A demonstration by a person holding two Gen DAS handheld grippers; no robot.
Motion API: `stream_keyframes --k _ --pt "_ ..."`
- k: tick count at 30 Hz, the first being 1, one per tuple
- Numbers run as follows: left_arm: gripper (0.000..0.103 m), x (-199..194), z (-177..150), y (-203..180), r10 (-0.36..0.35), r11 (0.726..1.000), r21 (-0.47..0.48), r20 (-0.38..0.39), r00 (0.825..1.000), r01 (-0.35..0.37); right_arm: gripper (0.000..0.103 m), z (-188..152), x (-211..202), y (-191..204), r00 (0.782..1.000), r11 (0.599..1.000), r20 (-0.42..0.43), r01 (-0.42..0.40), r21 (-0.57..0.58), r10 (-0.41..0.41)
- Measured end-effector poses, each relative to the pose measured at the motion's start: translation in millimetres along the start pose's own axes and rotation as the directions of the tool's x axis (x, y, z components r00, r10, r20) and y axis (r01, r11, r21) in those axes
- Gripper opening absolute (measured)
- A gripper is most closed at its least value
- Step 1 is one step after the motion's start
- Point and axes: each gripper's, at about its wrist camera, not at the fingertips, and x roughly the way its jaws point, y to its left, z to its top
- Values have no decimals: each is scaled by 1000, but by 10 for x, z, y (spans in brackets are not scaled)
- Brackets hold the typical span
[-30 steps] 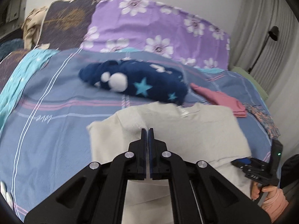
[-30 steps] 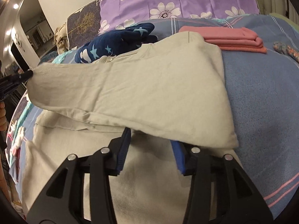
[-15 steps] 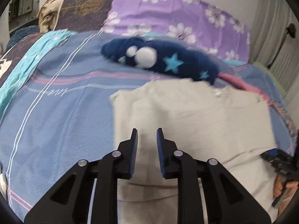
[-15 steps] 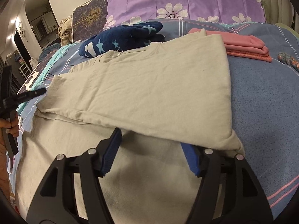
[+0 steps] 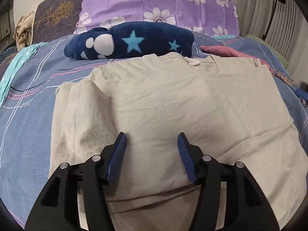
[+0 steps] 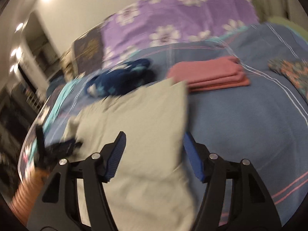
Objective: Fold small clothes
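A beige T-shirt (image 5: 173, 104) lies on the blue bedspread (image 5: 28, 115) with one side folded over itself, neck label toward the pillows. My left gripper (image 5: 151, 134) hovers low over its near half; its jaws are opening and only flat cloth shows beneath them, nothing pinched. In the blurred right wrist view my right gripper (image 6: 154, 134) stands over the T-shirt (image 6: 138, 119) at its right edge. Its jaws are closing slightly but stay wide, the pads off the cloth. The left gripper (image 6: 57, 146) shows at the shirt's left side, with a hand (image 6: 25, 192) below it.
A navy star-patterned fleece bundle (image 5: 130, 40) lies just beyond the shirt. Folded pink clothes (image 6: 209, 73) sit at the back right, with a floral patterned cloth (image 6: 288, 71) further right. Purple flowered pillows (image 5: 157, 5) line the headboard. A lamp (image 5: 277, 0) stands by the curtain.
My left gripper let go of the lifted shirt side, opened and sank toward the cloth; the side now lies folded flat. My right gripper rose and drew off from under the fold toward the shirt's right edge.
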Motion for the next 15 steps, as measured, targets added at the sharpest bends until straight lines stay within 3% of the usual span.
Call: stream_keyframes --k 3,8,9,10,12,13,15 --pt "58 49 14 -78 28 999 23 -3 1000 -28 64 298 409 -382 995 983 -69 -60 173 73" --pt "58 58 30 -74 27 999 21 -2 1000 -27 63 524 1062 -561 973 926 -139 -124 357 185" --pt "58 57 28 -72 26 999 20 -2 1000 -26 46 549 1121 -528 966 913 -137 -152 378 217" --pt "58 57 28 -69 24 1000 19 -2 1000 -24 3 575 1127 -463 962 915 -142 -167 368 232" --pt "58 60 30 -65 21 1000 16 -1 1000 -21 4 604 923 -254 981 944 -80 -149 296 179" --pt "58 61 30 -62 19 1000 15 -1 1000 -19 4 620 733 -61 992 974 -23 -114 195 121" --pt "59 63 30 -65 21 1000 17 -2 1000 -21 4 596 474 270 997 1000 72 26 9 -26"
